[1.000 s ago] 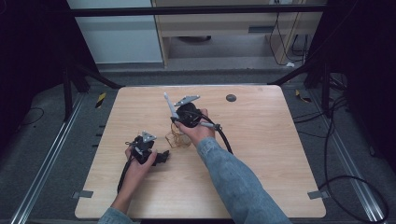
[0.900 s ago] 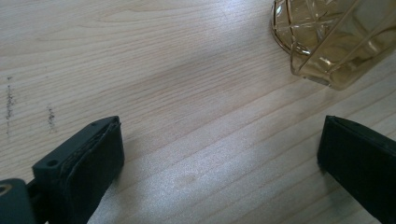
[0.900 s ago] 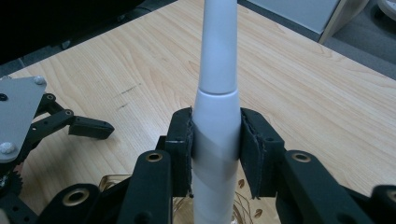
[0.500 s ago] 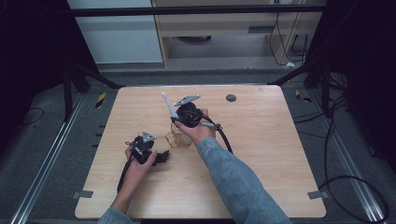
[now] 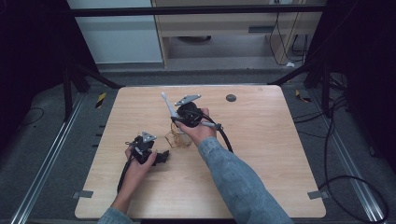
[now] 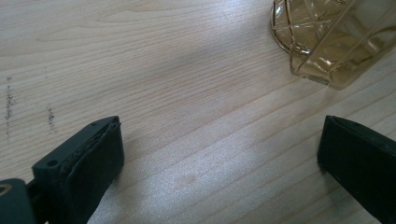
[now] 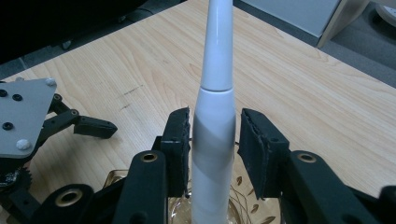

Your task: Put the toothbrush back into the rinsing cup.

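We record little change over the last second: the right gripper [image 7: 212, 140] stays above the amber glass [image 5: 179, 138], its jaws closed on the white toothbrush [image 7: 213, 121], whose tip has tilted slightly towards 11 o'clock. The left gripper [image 6: 219, 154] remains on the table [image 5: 261, 154] at the glass's 8 o'clock, jaws wide apart and empty. We judge the toothbrush is about to go into the glass.
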